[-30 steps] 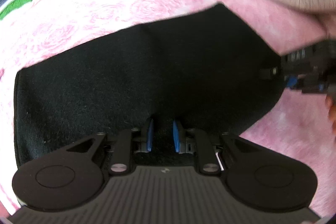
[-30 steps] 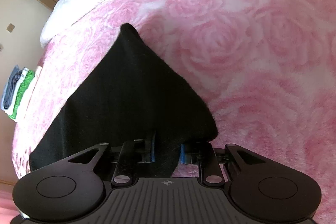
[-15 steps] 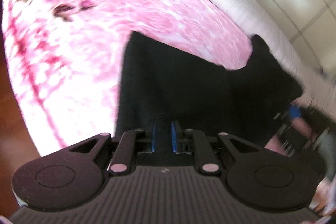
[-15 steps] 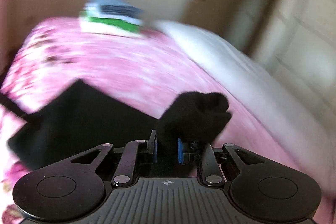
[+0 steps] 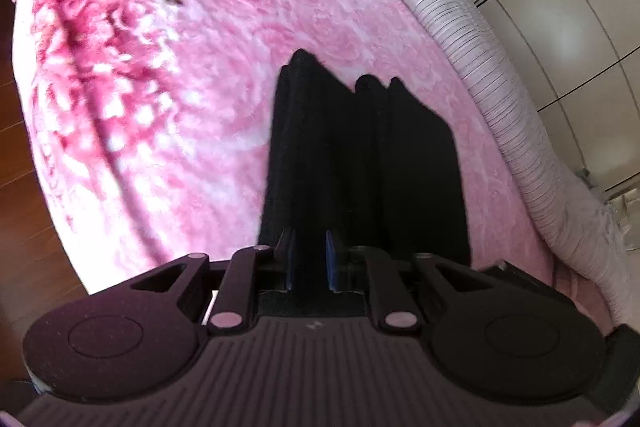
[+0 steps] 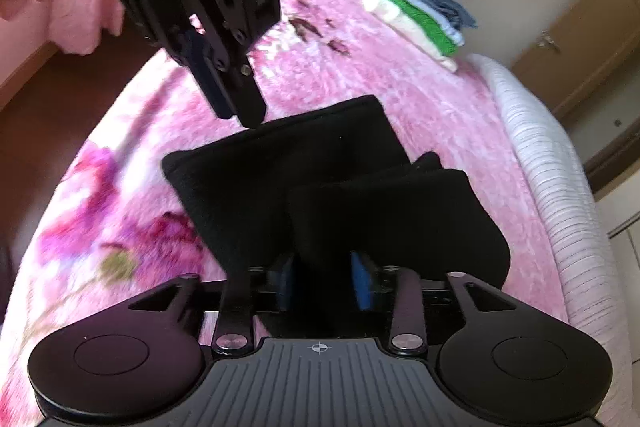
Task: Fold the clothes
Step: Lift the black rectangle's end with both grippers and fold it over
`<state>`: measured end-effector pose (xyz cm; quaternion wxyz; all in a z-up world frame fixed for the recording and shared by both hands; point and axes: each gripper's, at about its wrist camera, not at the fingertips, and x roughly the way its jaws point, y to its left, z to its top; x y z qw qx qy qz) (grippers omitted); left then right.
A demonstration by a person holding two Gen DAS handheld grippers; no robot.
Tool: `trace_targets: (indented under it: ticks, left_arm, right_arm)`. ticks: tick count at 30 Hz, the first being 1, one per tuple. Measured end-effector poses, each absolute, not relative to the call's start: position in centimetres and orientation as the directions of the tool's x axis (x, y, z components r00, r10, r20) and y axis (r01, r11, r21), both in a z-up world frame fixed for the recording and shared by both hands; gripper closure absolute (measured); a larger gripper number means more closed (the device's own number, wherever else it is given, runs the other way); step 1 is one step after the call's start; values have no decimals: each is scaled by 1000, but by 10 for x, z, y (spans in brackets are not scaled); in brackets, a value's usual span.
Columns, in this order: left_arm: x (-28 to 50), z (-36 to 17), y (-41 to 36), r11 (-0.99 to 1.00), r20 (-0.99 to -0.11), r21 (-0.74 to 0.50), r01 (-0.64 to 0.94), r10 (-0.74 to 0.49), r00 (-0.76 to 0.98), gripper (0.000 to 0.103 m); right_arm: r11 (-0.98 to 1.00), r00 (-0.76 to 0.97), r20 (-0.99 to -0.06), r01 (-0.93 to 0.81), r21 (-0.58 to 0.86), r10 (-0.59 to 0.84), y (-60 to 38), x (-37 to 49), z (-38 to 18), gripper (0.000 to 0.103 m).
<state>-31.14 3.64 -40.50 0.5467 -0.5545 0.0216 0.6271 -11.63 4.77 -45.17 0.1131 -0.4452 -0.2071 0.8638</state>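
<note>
My right gripper [image 6: 323,281] has just been opening, the black cloth [image 6: 320,179] loose between its jaws, so this fold is laid. My left gripper [image 5: 307,261] stays clenched on the cloth's edge. It lies doubled, thick and soft, mid-bed [image 5: 180,87], well short of the folded pile [image 6: 420,7] at the far corner

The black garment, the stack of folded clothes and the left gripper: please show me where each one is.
black garment [image 6: 280,179]: right wrist view, upper folded layer.
stack of folded clothes [image 6: 416,9]: right wrist view, green layer.
left gripper [image 6: 244,107]: right wrist view, fingertips.
</note>
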Motion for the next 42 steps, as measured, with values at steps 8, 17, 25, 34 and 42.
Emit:
trace_targets:
  ticks: [8, 17, 25, 34, 42]
  left_arm:
    - [-315, -412, 97, -347, -653, -677, -649, 690, 312, 73]
    - [-330, -460, 160, -364, -604, -777, -514, 661, 445, 64]
    - [-336, -479, 181, -322, -482, -871, -371, 705, 521, 55]
    - [-320, -425, 162, -214, -536, -768, -604, 730, 423, 88]
    - [-349, -422, 113, -341, -615, -693, -635, 739, 275, 89]
  right_arm:
    - [-784, -471, -826, -618, 58, 310, 185, -73, -386, 66]
    - [-244, -326, -945, -917, 316, 2, 355, -69, -460, 66]
    - [-326, -294, -955, -901, 285, -23, 366, -92, -469, 66]
    - [-474, -291, -956, -840, 264, -15, 344, -122, -453, 91]
    - [-629, -304, -953, -743, 229, 12, 304, -164, -440, 92]
